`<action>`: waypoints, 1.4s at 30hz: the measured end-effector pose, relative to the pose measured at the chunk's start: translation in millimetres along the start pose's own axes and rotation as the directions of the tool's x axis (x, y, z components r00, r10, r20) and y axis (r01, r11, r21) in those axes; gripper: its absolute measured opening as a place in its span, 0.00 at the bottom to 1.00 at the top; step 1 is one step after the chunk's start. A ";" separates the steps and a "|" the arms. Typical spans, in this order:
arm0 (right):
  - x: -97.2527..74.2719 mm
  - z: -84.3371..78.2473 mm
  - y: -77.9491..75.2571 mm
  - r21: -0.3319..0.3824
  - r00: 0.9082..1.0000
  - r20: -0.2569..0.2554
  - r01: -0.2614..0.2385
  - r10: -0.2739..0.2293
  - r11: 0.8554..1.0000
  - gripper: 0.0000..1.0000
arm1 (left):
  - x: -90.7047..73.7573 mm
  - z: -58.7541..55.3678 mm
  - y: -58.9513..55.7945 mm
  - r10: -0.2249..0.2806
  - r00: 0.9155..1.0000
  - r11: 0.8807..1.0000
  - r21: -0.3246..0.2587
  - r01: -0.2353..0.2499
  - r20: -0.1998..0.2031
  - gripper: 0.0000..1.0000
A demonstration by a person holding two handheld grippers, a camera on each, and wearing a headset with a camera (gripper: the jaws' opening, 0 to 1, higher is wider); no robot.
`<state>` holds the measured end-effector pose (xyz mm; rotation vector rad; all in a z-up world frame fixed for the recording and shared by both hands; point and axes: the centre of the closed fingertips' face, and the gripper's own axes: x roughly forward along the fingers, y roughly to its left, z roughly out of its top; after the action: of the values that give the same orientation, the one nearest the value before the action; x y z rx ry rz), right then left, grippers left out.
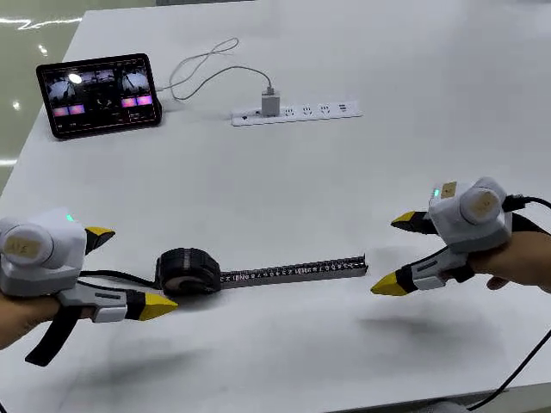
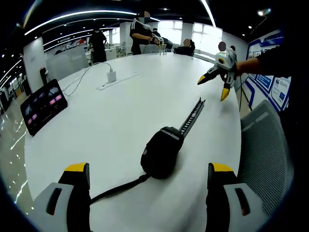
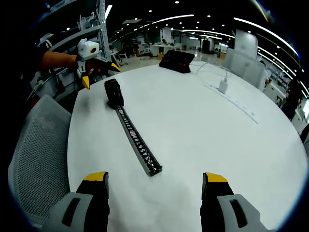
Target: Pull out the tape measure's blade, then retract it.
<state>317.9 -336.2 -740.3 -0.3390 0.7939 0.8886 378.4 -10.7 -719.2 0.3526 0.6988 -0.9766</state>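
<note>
A black tape measure (image 1: 187,271) lies on the white table, its dark blade (image 1: 293,272) drawn out to the right and resting flat, ending in a hook (image 1: 364,258). My left gripper (image 1: 129,268) is open just left of the case, one yellow tip on each side of it, touching nothing. My right gripper (image 1: 398,254) is open a little right of the blade's hook, holding nothing. The case (image 2: 161,151) and blade (image 2: 192,116) lie ahead in the left gripper view. In the right gripper view the blade (image 3: 137,141) runs toward the case (image 3: 114,92).
A tablet (image 1: 99,93) stands at the back left, and a white power strip (image 1: 297,111) with a charger and cable lies mid-back. A black strap (image 1: 108,276) trails left from the case. The table's front edge (image 1: 413,400) is near. A mesh chair (image 3: 36,159) stands beside the table.
</note>
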 end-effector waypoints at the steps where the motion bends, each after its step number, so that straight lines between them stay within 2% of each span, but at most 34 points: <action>1: -2.8 -1.4 -0.8 0.007 1.000 0.005 0.011 -0.011 1.000 0.78 | -0.4 -2.8 -0.1 0.004 1.000 1.000 -0.004 -0.004 -0.002 0.99; 5: -12.0 -5.7 -3.0 0.028 0.999 0.031 0.039 -0.040 0.999 0.83 | -4.0 -10.7 1.5 0.036 0.999 0.999 -0.023 -0.036 -0.003 0.99; 8: -18.1 -9.8 -2.0 0.029 0.997 0.044 0.055 -0.056 0.998 0.83 | -6.4 -15.7 -1.1 0.035 0.999 0.998 -0.049 -0.035 0.008 0.99; 10: -20.4 -15.2 -2.9 0.029 0.997 0.038 0.072 -0.073 0.997 0.87 | -7.8 -21.0 0.6 0.053 0.999 0.997 -0.050 -0.052 0.010 0.99; 11: -22.0 -17.2 -1.9 0.028 0.997 0.037 0.072 -0.073 0.997 0.89 | -9.1 -22.3 1.6 0.059 0.998 0.995 -0.076 -0.058 0.016 0.99; 15: -27.2 -22.8 0.3 0.054 0.997 0.044 0.067 -0.070 0.996 0.93 | -14.3 -25.1 5.1 0.095 0.995 0.991 -0.095 -0.092 0.033 0.99; 18: -30.6 -26.2 0.9 0.048 0.995 0.055 0.084 -0.086 0.995 0.96 | -15.1 -30.6 3.0 0.098 0.995 0.991 -0.089 -0.095 0.030 0.99; 20: -32.5 -31.5 2.5 0.024 0.994 0.044 0.097 -0.098 0.995 0.99 | -16.6 -32.8 1.2 0.097 0.995 0.992 -0.078 -0.095 0.029 0.99; 25: -38.4 -38.9 4.7 0.072 0.991 0.066 0.110 -0.115 0.991 0.99 | -22.3 -33.6 -1.8 0.099 0.994 0.994 -0.054 -0.097 0.042 0.99; 31: -44.4 -50.0 10.0 0.081 0.989 0.065 0.130 -0.136 0.988 0.99 | -25.6 -42.1 -4.0 0.104 0.994 0.994 -0.043 -0.103 0.036 0.99; 35: -48.4 -59.3 12.7 0.091 0.989 0.047 0.135 -0.140 0.987 0.99 | -24.2 -47.0 -7.6 0.107 0.993 0.994 -0.043 -0.105 0.051 0.99; 38: -53.3 -60.2 12.7 0.098 0.988 0.053 0.140 -0.146 0.985 0.99 | -24.4 -50.1 -8.4 0.110 0.993 0.993 -0.057 -0.107 0.054 0.99; 40: -56.0 -61.4 9.6 0.083 0.985 0.051 0.159 -0.163 0.984 0.99 | -26.0 -55.2 -7.1 0.117 0.992 0.991 -0.066 -0.114 0.044 0.99; 41: -58.7 -63.9 4.7 0.066 0.981 0.034 0.188 -0.190 0.980 0.99 | -28.0 -57.0 -6.2 0.121 0.992 0.991 -0.067 -0.118 0.043 0.99; 42: -58.7 -62.9 6.8 0.075 0.983 0.040 0.175 -0.178 0.982 0.99 | -29.3 -58.2 -5.6 0.122 0.991 0.990 -0.075 -0.119 0.044 0.99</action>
<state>260.7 -400.7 -739.0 -0.3197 0.7381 0.6975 340.8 37.8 -741.6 0.3034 0.6590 -0.8406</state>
